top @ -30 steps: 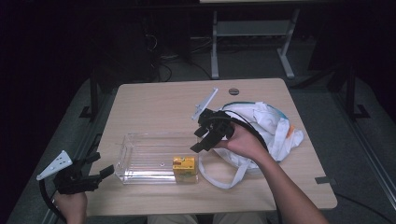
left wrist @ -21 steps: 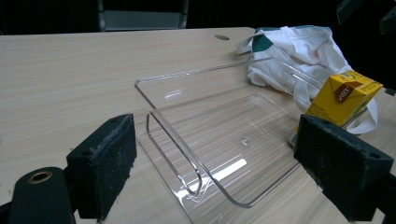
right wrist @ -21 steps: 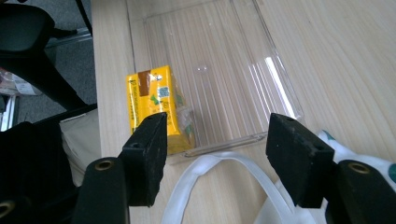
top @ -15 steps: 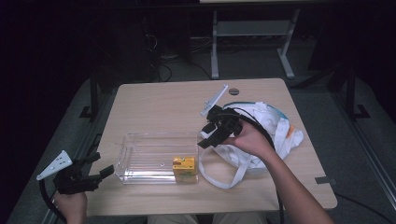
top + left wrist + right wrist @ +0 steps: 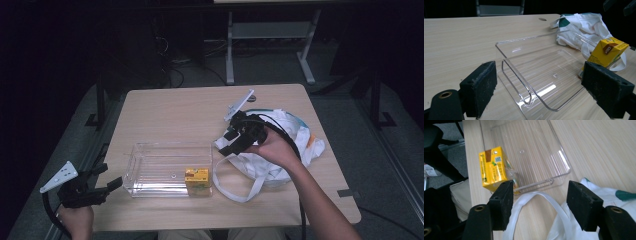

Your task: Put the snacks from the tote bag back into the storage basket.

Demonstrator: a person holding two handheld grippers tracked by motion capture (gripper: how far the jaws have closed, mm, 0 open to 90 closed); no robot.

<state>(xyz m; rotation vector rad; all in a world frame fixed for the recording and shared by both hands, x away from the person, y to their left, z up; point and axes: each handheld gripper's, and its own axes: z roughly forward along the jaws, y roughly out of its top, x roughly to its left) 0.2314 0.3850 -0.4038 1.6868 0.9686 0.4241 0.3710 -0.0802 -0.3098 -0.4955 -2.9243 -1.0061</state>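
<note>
We noted a table [image 5: 170,112] of matt, pale wood grain; a clear, glossy plastic tray [image 5: 534,75]; a yellow printed carton [image 5: 492,168], smooth; a white cloth bag [image 5: 285,145], creased; fingers [image 5: 584,203] padded in rough black foam.

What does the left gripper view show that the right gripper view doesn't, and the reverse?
Left gripper view: the round hole in the tabletop and the bulk of the white cloth bag. Right gripper view: the bag's handle loop lying between the open jaws of the right gripper. Both: the clear tray and the yellow drink carton standing at its end.
</note>
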